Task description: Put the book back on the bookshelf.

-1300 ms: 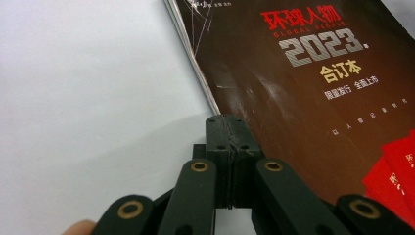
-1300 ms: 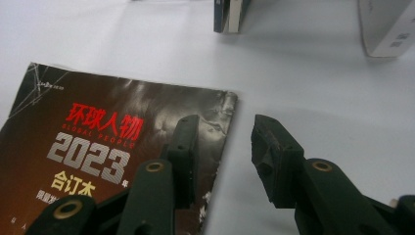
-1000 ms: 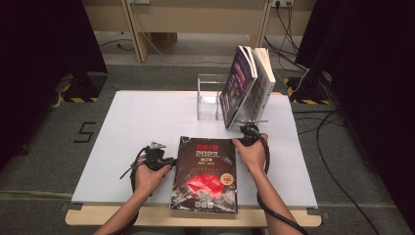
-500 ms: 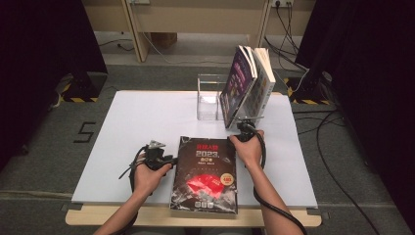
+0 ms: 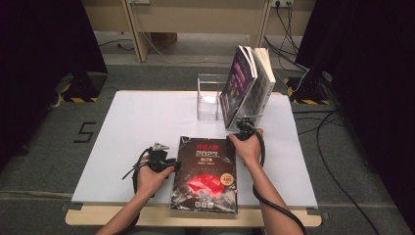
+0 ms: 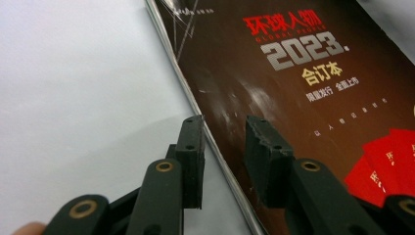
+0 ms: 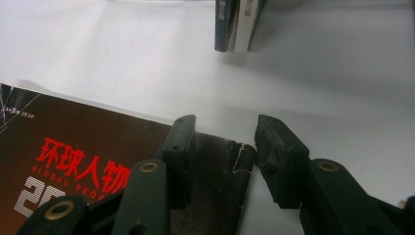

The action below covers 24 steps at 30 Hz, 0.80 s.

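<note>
Grippers are straddling the edges of the dark-covered book [image 5: 205, 176], which is lying flat on the white table [image 5: 137, 127] at the person's side, in front of the two upright books [image 5: 247, 85] and the clear holder [image 5: 209, 98]. Judging by the poses, the step in hand is getting a grip on the book to raise it. The left gripper [image 6: 222, 147] is sitting over the book's long left edge, one jaw outside on the table and the other above the cover. Its jaws are standing about half apart after just opening further, pressing on nothing. The right gripper [image 7: 222, 147] is bracketing the worn far right corner, its jaws having just been opening, wide apart and not pinching. To do this well, each outer jaw should be slipping under the edge before closing, with both sides rising together so that the heavy volume is staying level.
</note>
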Each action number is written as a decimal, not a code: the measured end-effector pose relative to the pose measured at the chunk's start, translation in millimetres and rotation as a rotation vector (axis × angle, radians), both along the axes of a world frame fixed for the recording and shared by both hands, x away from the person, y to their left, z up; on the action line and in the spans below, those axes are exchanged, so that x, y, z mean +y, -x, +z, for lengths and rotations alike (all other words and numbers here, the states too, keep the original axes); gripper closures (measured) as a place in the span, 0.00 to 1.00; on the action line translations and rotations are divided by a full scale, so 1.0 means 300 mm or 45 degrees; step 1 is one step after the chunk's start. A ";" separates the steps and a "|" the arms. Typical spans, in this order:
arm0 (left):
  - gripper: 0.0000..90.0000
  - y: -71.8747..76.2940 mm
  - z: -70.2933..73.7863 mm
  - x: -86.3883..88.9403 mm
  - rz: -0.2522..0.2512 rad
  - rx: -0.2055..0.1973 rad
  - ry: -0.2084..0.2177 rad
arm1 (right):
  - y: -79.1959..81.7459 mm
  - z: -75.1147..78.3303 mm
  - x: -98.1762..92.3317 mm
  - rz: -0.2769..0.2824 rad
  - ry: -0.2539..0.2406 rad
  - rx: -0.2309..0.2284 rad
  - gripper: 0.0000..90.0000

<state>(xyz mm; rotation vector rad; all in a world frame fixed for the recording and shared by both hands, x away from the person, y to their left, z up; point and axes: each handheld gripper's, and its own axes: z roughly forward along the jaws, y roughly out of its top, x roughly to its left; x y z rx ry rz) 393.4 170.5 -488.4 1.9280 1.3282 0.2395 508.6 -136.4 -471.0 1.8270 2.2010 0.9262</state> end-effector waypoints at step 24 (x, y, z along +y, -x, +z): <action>0.77 0.009 -0.001 -0.016 0.016 -0.018 -0.033 | 0.041 -0.008 -0.026 -0.026 -0.124 0.050 0.67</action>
